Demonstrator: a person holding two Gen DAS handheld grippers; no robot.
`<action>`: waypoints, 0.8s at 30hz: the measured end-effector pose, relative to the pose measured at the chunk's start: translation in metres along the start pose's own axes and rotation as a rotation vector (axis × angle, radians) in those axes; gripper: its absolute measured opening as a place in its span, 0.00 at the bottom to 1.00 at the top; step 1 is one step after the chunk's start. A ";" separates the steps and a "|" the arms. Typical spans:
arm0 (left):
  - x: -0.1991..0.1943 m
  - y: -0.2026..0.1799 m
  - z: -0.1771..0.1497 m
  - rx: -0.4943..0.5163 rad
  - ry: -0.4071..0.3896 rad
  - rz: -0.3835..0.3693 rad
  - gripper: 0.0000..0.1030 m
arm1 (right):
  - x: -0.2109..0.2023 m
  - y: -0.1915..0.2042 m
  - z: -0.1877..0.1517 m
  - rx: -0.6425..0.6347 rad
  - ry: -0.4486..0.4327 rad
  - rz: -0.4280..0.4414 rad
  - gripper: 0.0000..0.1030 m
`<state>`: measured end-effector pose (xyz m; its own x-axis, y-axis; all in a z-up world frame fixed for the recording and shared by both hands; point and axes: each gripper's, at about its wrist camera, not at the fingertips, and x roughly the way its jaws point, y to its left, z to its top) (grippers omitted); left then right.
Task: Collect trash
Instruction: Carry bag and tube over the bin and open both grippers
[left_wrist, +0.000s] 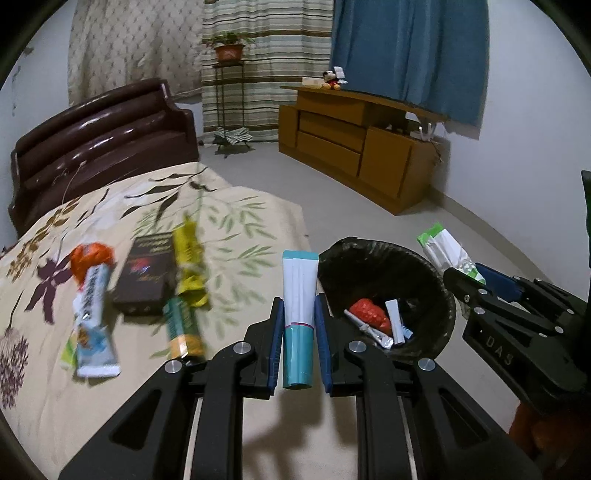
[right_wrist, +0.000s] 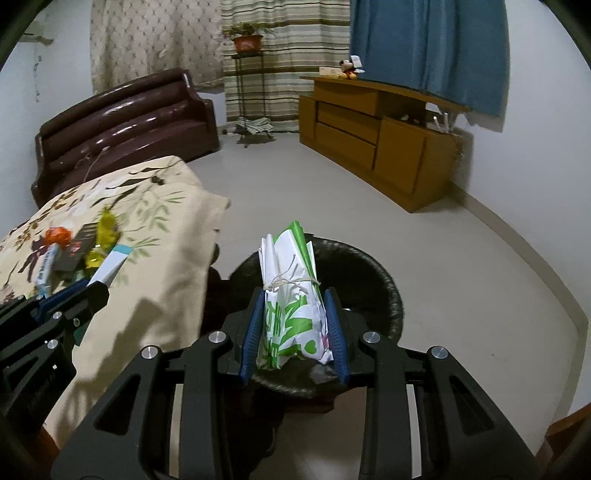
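Observation:
My left gripper (left_wrist: 299, 306) is shut on a white and teal tube (left_wrist: 300, 291), held above the bed edge just left of the black-lined trash bin (left_wrist: 436, 273). The bin holds a red wrapper (left_wrist: 371, 314) and small white packets. My right gripper (right_wrist: 295, 295) is shut on a white and green paper bag tied with string (right_wrist: 291, 280), held over the bin (right_wrist: 384, 280). The bag also shows in the left wrist view (left_wrist: 443, 247). On the bed lie an orange wrapper (left_wrist: 90, 256), a blue-white packet (left_wrist: 94, 325), a dark box (left_wrist: 147, 275), a yellow wrapper (left_wrist: 188, 266) and a green-orange packet (left_wrist: 183, 328).
The bed has a floral cover (left_wrist: 240, 229) and a brown headboard (left_wrist: 103, 125). A wooden cabinet (left_wrist: 354, 140) stands along the right wall under a blue curtain. A plant stand (left_wrist: 229, 92) stands at the back. Pale floor (right_wrist: 461, 277) surrounds the bin.

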<state>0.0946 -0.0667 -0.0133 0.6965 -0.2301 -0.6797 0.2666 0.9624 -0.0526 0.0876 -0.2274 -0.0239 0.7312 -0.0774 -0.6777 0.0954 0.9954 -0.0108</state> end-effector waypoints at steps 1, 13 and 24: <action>0.004 -0.004 0.002 0.008 0.002 -0.002 0.18 | 0.002 -0.003 0.001 0.003 0.002 -0.003 0.31; 0.043 -0.034 0.021 0.069 0.028 -0.003 0.18 | 0.034 -0.033 0.007 0.050 0.024 -0.030 0.31; 0.070 -0.050 0.034 0.097 0.045 0.017 0.18 | 0.052 -0.048 0.013 0.080 0.032 -0.037 0.31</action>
<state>0.1526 -0.1359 -0.0332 0.6715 -0.2046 -0.7122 0.3198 0.9470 0.0295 0.1298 -0.2804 -0.0490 0.7042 -0.1108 -0.7013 0.1764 0.9841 0.0217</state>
